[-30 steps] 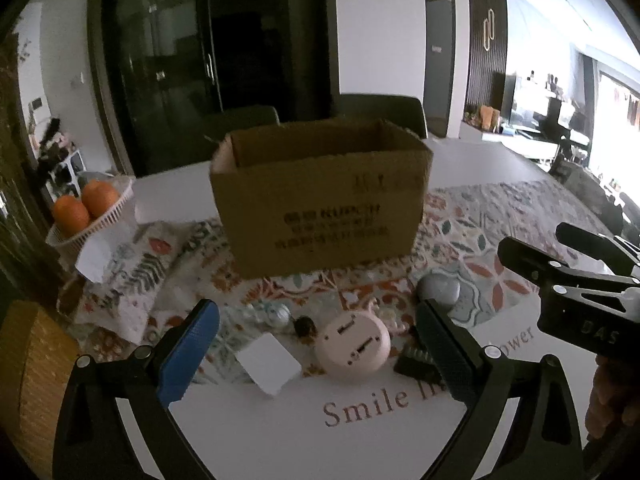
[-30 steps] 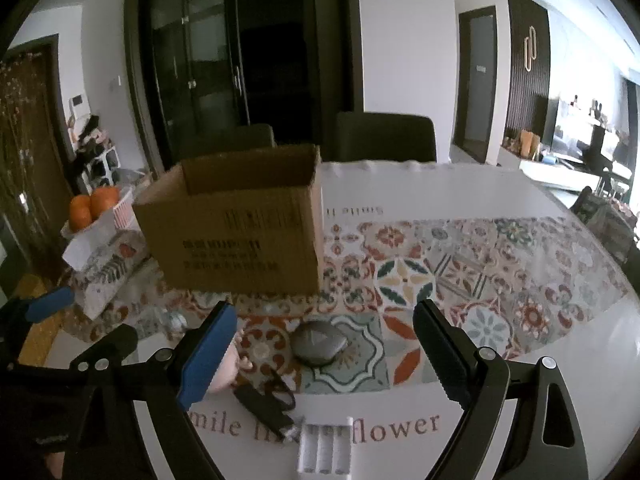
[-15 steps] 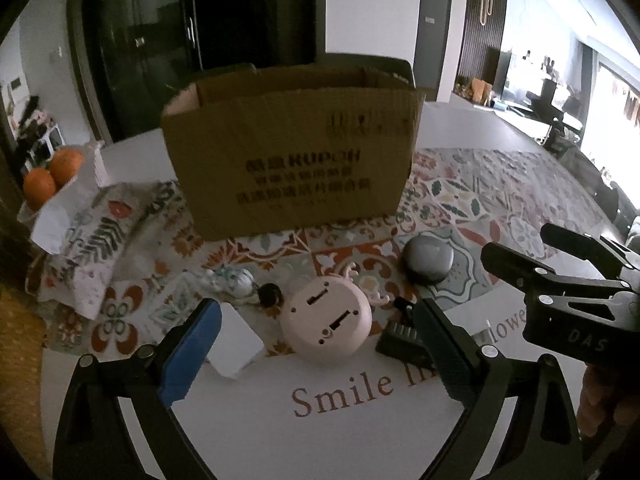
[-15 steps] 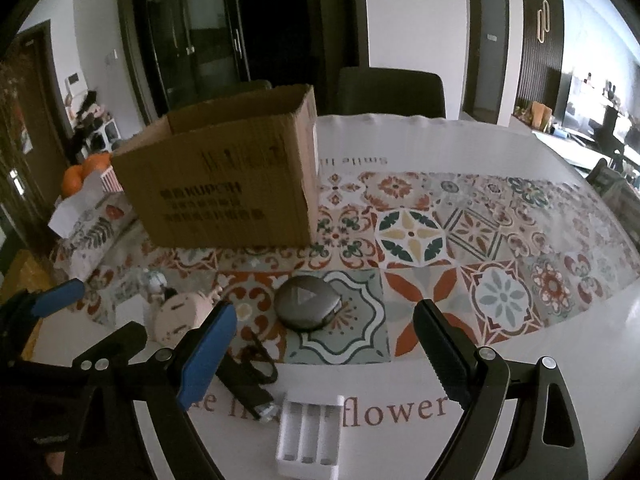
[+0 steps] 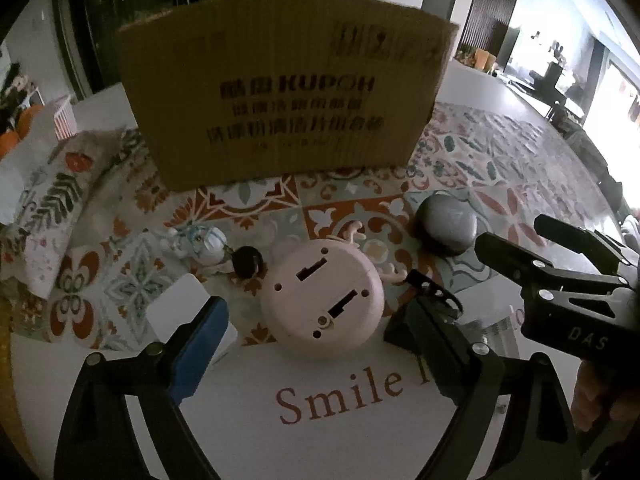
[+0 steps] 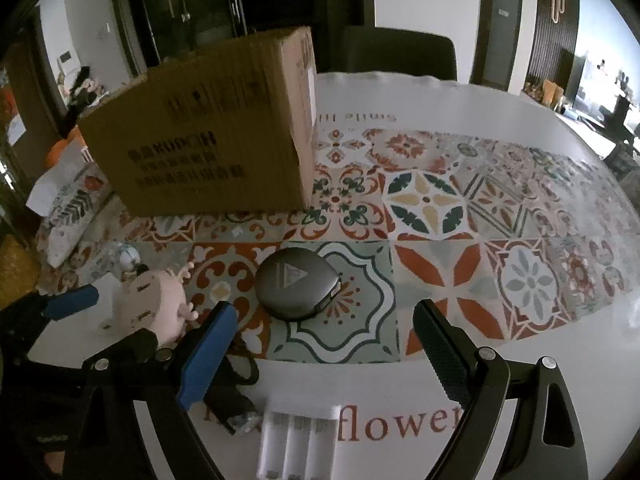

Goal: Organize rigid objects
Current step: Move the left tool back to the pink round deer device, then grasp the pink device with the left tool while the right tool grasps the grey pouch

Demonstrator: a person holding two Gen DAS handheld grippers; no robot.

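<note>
Patterned tablecloth (image 5: 352, 200), pink round gadget (image 5: 322, 303) underside-up between spread left tool (image 5: 320, 344) fingers.

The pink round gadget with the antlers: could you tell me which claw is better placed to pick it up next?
Left. The left claw is open, with the pink gadget centred between its fingers. The right claw frames the grey disc instead.
</note>
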